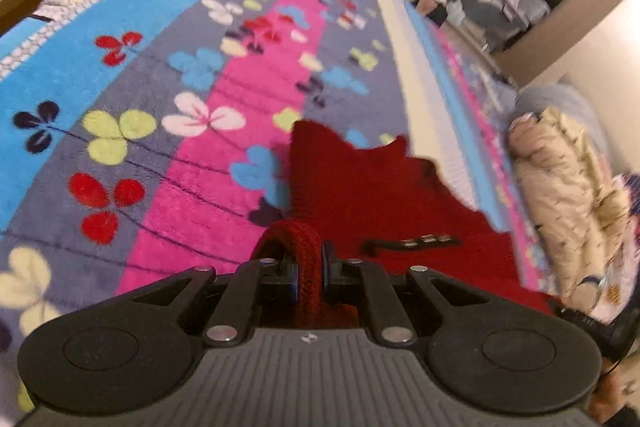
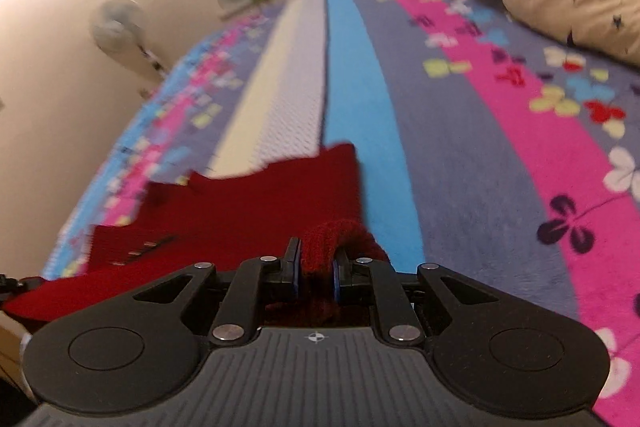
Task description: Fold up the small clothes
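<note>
Two grippers holding a red knit over a blanket.
Left gripper [image 1: 310,273] and right gripper [image 2: 316,269] each pinch a knit [image 1: 380,195] fold; blanket [image 1: 160,75] spreads toward 12 o'clock.

The left hand-held gripper [image 1: 310,277] and right hand-held gripper [image 2: 316,273] both tilt downward, jaws clamped nearly together.

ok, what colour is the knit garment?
Dark red knit garment, clearest in the left wrist view.

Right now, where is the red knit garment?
The red knit garment is pinched in both claws, left claw and right claw, and spreads ahead of them over the flowered blanket, left of the beige quilt.
</note>
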A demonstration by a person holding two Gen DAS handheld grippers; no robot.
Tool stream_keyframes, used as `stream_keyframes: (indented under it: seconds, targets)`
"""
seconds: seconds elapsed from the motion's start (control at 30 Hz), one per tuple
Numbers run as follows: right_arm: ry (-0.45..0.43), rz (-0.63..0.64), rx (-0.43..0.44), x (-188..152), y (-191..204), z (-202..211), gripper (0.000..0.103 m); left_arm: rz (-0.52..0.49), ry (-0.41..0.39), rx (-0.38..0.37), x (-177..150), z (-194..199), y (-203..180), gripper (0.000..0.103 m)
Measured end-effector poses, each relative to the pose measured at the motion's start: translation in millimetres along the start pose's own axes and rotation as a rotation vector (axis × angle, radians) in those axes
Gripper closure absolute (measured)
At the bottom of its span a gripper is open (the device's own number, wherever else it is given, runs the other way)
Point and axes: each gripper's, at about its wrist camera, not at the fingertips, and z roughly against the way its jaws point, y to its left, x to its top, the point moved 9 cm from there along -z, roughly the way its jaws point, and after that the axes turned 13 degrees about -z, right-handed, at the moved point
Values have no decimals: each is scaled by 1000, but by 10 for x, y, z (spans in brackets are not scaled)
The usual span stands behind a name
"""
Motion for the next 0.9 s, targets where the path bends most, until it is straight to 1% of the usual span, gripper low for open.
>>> stream_keyframes:
  seconds: [0.03, 0.07, 0.13, 0.2, 0.27, 0.37, 0.4, 0.43, 0.47, 0.5, 0.53, 0.57, 0.6, 0.67, 0.77, 0.8, 0.83, 0.9]
  targets:
    - [7, -19, -7, -51, -7, -31, 89, 15, 32, 17, -43, -87, 54, 92]
    - [-6, -28, -2, -45, 32, -54, 88, 32, 35, 16, -47, -132, 80, 92]
    - [-13, 5, -25, -61, 77, -121, 88, -7, 26, 24, -13, -173, 55, 91]
    - [-5, 10, -45, -67, 64, -210, 87, -28, 38, 33, -12, -234, 62, 88]
    - [-12, 3, -49, -47, 57, -235, 85, -8, 42, 21, -15, -241, 86, 88]
    - [-17, 0, -35, -52, 37, -160, 83, 24, 36, -14, 4, -203, 99, 87]
    - [-18, 7, -28, -44, 44, -137, 80, 28, 35, -18, 10, -183, 92, 84]
    - [-21, 17, -21, -40, 47, -107, 79, 29, 32, -20, 9, -152, 99, 79]
    - [-27, 28, -17, -42, 42, -75, 75, 29, 25, -14, 20, -117, 99, 77]
    - [-33, 32, -16, -34, 25, -40, 68, 30, 19, -15, 24, -89, 114, 77]
    - [-43, 30, -19, -23, -3, -1, 63, 35, 12, -13, 27, -49, 144, 65]
    - [-53, 23, -21, -8, -39, 40, 57, 40, -3, 10, 35, 9, 196, 59]
    - [-63, 12, -21, 11, -78, 81, 55, 42, -13, 28, 40, 55, 246, 56]
    - [-86, -15, -14, 58, -149, 174, 55, 72, -29, 43, 34, 143, 362, 56]
    - [-145, -52, -28, 145, -254, 323, 55, 105, -40, 61, 15, 238, 493, 56]
    - [-162, -70, -33, 173, -300, 367, 55, 103, -37, 72, 5, 260, 518, 56]
    - [-174, -90, -37, 197, -346, 404, 55, 96, -29, 87, -11, 278, 545, 54]
    - [-186, -112, -43, 221, -417, 449, 55, 58, 12, 147, -75, 285, 615, 53]
